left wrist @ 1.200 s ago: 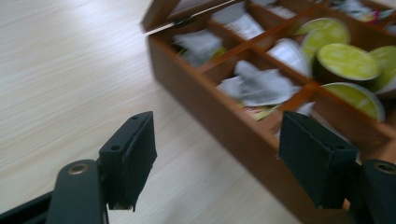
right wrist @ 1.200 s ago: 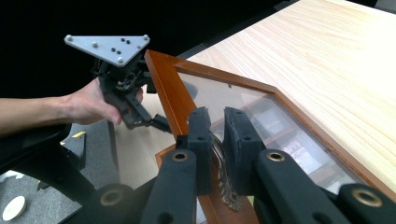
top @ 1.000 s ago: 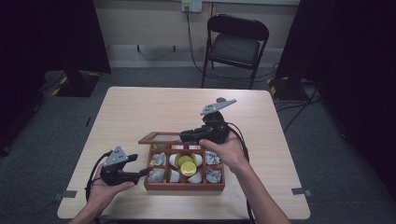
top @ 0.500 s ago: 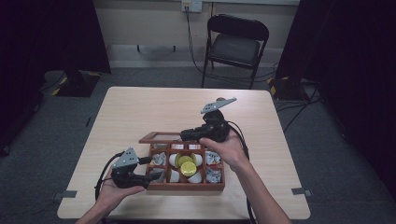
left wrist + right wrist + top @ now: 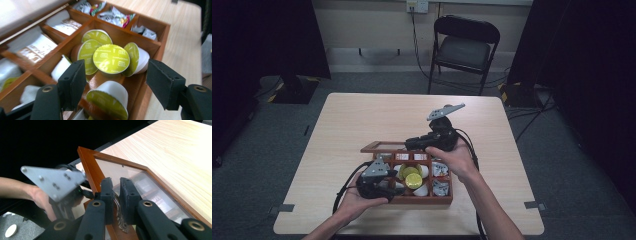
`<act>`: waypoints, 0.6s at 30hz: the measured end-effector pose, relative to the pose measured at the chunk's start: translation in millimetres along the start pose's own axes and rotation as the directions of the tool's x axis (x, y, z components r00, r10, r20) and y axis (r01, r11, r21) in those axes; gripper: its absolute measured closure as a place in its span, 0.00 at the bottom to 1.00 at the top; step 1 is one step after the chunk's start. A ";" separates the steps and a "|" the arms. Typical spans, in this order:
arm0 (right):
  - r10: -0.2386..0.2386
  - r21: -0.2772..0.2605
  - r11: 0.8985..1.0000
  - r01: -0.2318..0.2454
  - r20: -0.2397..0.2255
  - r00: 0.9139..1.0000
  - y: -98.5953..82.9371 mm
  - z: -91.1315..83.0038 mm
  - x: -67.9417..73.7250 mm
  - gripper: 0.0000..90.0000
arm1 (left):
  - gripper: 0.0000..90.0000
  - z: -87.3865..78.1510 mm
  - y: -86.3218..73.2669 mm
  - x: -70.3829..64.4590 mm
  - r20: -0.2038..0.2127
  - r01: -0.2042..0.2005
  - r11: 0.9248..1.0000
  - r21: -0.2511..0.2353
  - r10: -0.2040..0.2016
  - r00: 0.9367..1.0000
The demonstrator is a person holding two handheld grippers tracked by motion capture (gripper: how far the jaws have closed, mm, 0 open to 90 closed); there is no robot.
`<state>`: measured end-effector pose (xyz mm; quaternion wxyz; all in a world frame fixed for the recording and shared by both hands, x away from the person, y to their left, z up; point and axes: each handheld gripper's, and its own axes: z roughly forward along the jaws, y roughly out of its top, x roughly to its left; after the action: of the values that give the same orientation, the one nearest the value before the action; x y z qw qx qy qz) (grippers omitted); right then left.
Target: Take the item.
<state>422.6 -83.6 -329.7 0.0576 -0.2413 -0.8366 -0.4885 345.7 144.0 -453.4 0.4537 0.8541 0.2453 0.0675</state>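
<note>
On the light wooden worktop [image 5: 362, 120] sits a divided wooden box [image 5: 447, 199] of sachets and coffee capsules. The right claw [image 5: 115, 185] is clamped narrow on the small metal handle [image 5: 118, 206] at the edge of the box's glass-paned lid [image 5: 140, 182], holding the lid raised. The left claw [image 5: 116, 75] hovers wide apart over the central compartment, where green-lidded capsules [image 5: 111, 58] marked Cappuccino lie heaped, 1 white-bodied capsule [image 5: 107, 100] nearest between its jaws.
</note>
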 end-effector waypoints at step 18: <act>-0.007 0.000 1.000 0.007 0.003 1.000 1.3 0.0 -0.1 0.91 | 0.41 41.6 20.7 -0.6 -0.007 -0.023 0.982 0.186 0.024 1.000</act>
<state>423.2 -83.1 -328.7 0.0548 -0.2389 -0.8374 -0.4885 366.6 103.1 -460.7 0.3698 0.8953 0.2425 0.0535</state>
